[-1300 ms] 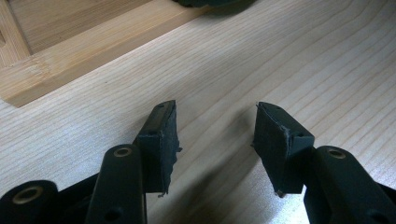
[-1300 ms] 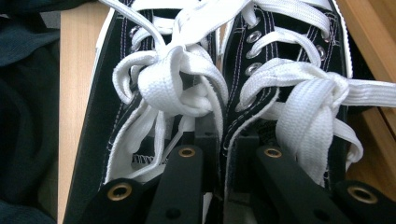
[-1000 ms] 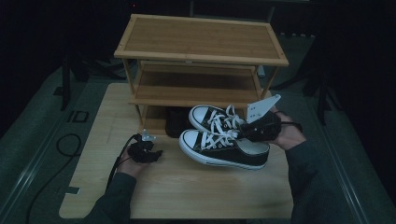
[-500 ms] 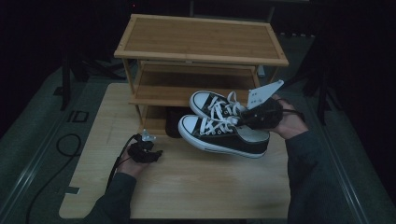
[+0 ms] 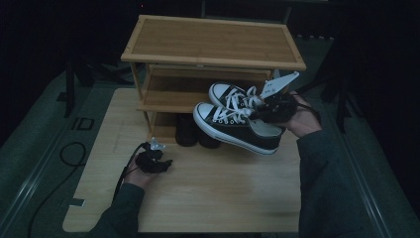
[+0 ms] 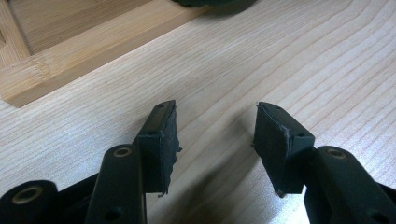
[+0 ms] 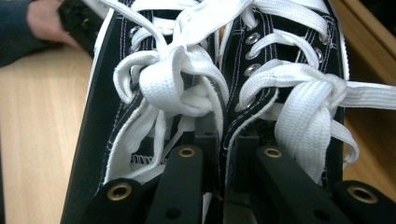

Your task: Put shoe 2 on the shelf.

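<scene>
A pair of black canvas sneakers [image 5: 236, 125] with white laces and toe caps hangs above the table in front of the wooden rack [image 5: 213, 44]. My right gripper [image 5: 277, 108] is shut on the sneakers, its jaws pinching the two inner collar edges [image 7: 223, 135] together. The toes point left, toward the rack's middle shelf [image 5: 168, 96]. My left gripper [image 5: 157, 163] rests low on the table [image 5: 213, 193] at the front left, jaws open with nothing between the pads [image 6: 161, 135].
A pair of dark shoes [image 5: 190, 133] stands on the rack's bottom level, right behind the lifted sneakers. A black cable [image 5: 74, 153] loops off the table's left edge. Dark floor surrounds the table.
My right gripper has carried the sneakers up and away from me, toward the rack. The left gripper has stayed where it was.
</scene>
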`<state>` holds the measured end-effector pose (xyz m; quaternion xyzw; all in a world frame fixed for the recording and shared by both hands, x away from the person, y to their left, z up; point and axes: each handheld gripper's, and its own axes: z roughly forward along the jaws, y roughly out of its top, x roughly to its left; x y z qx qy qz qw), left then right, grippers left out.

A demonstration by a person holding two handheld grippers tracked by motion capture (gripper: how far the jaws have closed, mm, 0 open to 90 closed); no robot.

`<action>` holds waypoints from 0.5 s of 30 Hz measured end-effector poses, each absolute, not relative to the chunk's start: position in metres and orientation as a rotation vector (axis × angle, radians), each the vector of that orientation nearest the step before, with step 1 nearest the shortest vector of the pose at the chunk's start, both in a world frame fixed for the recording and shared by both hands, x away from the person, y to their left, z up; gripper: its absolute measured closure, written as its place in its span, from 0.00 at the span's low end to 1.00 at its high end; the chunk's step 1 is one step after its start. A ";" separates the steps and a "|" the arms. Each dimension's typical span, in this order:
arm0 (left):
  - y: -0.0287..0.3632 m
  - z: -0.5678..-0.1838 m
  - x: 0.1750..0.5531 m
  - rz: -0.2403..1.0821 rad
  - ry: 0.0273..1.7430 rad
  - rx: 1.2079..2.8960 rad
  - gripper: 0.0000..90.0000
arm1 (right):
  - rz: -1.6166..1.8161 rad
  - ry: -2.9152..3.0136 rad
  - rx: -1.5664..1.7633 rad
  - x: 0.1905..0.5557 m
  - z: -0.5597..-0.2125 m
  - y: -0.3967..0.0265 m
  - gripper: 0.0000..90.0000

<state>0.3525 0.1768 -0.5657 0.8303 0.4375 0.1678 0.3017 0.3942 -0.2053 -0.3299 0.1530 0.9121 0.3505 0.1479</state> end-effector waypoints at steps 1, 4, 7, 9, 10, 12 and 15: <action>0.177 -0.566 0.352 0.445 1.160 2.202 0.56 | 1.008 2.615 0.456 0.396 -0.329 -0.205 0.95; 0.177 -0.566 0.352 0.445 1.160 2.203 0.56 | 1.003 2.588 0.511 0.400 -0.329 -0.203 0.95; 0.177 -0.566 0.353 0.444 1.159 2.201 0.56 | 0.986 2.557 0.573 0.405 -0.329 -0.197 0.95; 0.177 -0.566 0.353 0.442 1.160 2.200 0.56 | 0.978 2.534 0.616 0.408 -0.330 -0.194 0.95; 0.177 -0.566 0.353 0.441 1.161 2.199 0.56 | 0.980 2.522 0.633 0.410 -0.330 -0.193 0.95; 0.177 -0.566 0.353 0.440 1.160 2.199 0.56 | 0.980 2.501 0.678 0.413 -0.331 -0.190 0.95; 0.177 -0.566 0.353 0.440 1.159 2.200 0.56 | 0.960 2.471 0.717 0.415 -0.334 -0.187 0.95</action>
